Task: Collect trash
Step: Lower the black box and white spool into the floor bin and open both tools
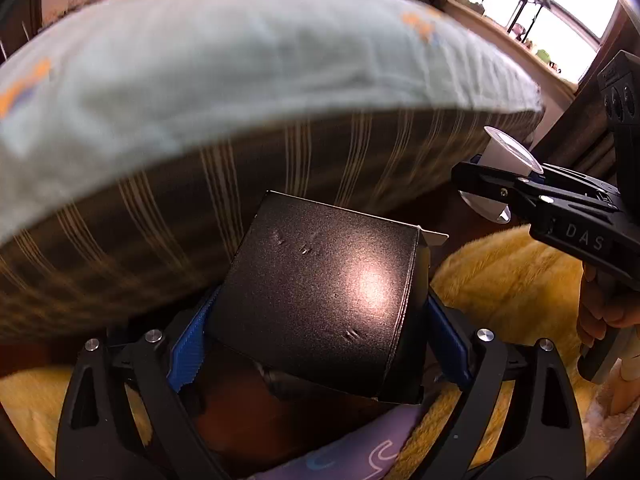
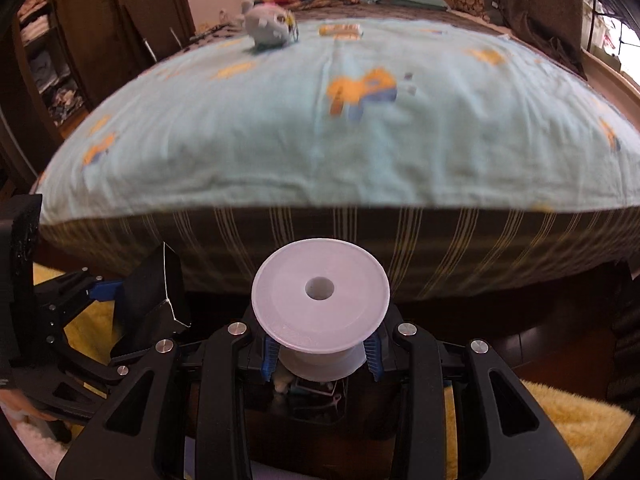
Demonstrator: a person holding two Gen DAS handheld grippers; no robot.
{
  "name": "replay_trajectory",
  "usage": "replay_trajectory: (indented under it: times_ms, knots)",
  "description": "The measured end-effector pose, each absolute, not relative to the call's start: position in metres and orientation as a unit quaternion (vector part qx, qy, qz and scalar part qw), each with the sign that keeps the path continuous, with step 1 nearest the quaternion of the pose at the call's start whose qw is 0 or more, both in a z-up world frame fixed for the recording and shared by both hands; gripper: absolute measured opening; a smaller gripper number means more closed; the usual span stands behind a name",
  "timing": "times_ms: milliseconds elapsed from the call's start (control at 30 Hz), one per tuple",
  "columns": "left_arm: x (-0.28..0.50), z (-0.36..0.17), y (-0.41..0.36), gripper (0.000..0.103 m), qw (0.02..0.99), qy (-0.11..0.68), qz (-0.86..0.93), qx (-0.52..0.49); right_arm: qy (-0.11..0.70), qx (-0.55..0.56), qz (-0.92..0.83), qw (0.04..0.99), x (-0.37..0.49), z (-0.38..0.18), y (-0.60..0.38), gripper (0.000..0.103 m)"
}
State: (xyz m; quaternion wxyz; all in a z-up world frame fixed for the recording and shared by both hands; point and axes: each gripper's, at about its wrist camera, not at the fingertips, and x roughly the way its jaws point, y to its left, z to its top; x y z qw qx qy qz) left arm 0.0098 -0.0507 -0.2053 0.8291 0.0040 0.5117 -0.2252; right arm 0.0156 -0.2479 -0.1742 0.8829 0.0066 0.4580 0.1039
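Observation:
My left gripper (image 1: 320, 328) is shut on a black cardboard box (image 1: 320, 296), held in front of the bed's foot. The box also shows in the right wrist view (image 2: 148, 296), at the left. My right gripper (image 2: 320, 354) is shut on a white plastic spool (image 2: 320, 300), its round flange facing the camera. In the left wrist view the spool (image 1: 504, 152) and right gripper (image 1: 496, 184) are at the right, level with the box. A small wrapper-like item (image 2: 342, 31) lies far back on the bed cover.
A bed with a light blue printed cover (image 2: 320, 128) and a striped dark side (image 2: 440, 248) fills the view ahead. A grey plush toy (image 2: 268, 24) sits on it. A yellow fluffy rug (image 1: 512, 280) and dark wood floor (image 2: 560, 344) lie below. Shelves (image 2: 44, 52) stand left.

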Motion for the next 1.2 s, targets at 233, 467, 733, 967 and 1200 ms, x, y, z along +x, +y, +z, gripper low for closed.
replay_trajectory:
  times_ms: [233, 467, 733, 967, 1200]
  knots:
    - [0.020, -0.249, -0.051, 0.088, 0.809, 0.546, -0.218, -0.010, 0.495, 0.024, 0.106, 0.862, 0.019, -0.214, -0.243, 0.035]
    - [0.029, -0.281, -0.050, 0.089, 0.792, 0.574, -0.206, -0.016, 0.523, 0.058, 0.105, 0.844, 0.025, -0.250, -0.249, 0.036]
    - [0.034, -0.299, -0.053, 0.090, 0.776, 0.595, -0.207, -0.022, 0.531, 0.072, 0.109, 0.837, 0.031, -0.265, -0.256, 0.036]
    - [0.035, -0.305, -0.062, 0.093, 0.769, 0.604, -0.209, -0.021, 0.541, 0.063, 0.113, 0.831, 0.048, -0.270, -0.250, 0.036]
    - [0.032, -0.312, -0.060, 0.095, 0.760, 0.614, -0.210, -0.021, 0.537, 0.078, 0.105, 0.833, 0.051, -0.279, -0.263, 0.054]
